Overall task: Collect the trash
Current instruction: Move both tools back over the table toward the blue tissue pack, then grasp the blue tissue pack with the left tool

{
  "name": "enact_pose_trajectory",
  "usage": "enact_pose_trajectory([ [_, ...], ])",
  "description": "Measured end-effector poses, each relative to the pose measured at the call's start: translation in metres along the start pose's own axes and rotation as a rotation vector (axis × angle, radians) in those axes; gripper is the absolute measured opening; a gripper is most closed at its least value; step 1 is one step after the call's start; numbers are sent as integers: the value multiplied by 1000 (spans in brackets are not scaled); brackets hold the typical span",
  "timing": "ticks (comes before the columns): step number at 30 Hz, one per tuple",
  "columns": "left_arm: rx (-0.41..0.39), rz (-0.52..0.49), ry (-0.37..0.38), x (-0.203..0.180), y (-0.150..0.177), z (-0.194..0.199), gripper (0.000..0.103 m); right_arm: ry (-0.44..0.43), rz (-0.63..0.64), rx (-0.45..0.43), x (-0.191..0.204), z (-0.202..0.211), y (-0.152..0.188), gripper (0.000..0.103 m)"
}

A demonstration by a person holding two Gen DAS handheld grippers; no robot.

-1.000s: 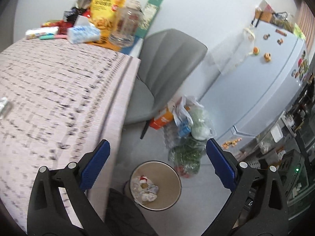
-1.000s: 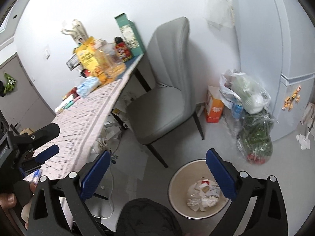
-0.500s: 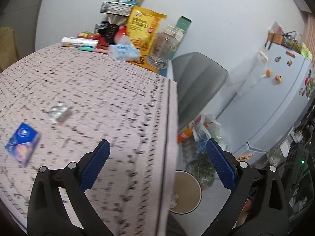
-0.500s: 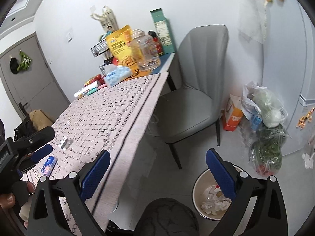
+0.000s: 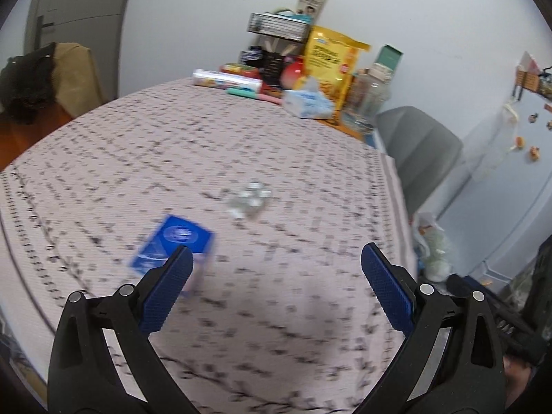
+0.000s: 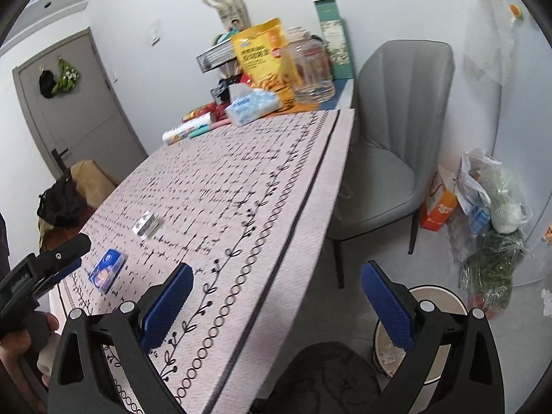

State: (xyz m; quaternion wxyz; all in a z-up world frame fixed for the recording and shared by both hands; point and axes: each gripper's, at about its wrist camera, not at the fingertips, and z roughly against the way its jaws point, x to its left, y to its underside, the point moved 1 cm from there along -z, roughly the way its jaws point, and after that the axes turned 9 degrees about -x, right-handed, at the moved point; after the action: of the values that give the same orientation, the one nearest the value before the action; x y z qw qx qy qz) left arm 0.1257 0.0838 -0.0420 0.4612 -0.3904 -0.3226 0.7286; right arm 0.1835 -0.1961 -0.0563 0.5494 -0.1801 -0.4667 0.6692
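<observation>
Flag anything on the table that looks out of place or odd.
Two loose items lie alone mid-tablecloth, apart from the clutter at the far end: a small blue packet and a crumpled clear wrapper. Nothing looks spilled.

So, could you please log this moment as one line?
left gripper: open, over table | right gripper: open | blue packet, clear wrapper: on table
</observation>
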Motion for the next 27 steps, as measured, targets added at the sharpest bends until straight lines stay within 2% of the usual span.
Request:
enact_pose_trajectory([
  [8, 12, 11, -108, 47, 0, -2, 97, -29, 26, 21, 23, -14, 1, 95],
  [12, 51, 10, -129, 62, 6, -9, 97, -37, 28, 31, 28, -19, 2, 95],
  [20, 119, -10, -157, 67, 16, -30, 97, -48, 39, 45, 37, -25, 1, 95],
  [27, 142, -30, -166, 64, 19, -43, 97, -73, 77, 38, 52, -31, -3, 95],
])
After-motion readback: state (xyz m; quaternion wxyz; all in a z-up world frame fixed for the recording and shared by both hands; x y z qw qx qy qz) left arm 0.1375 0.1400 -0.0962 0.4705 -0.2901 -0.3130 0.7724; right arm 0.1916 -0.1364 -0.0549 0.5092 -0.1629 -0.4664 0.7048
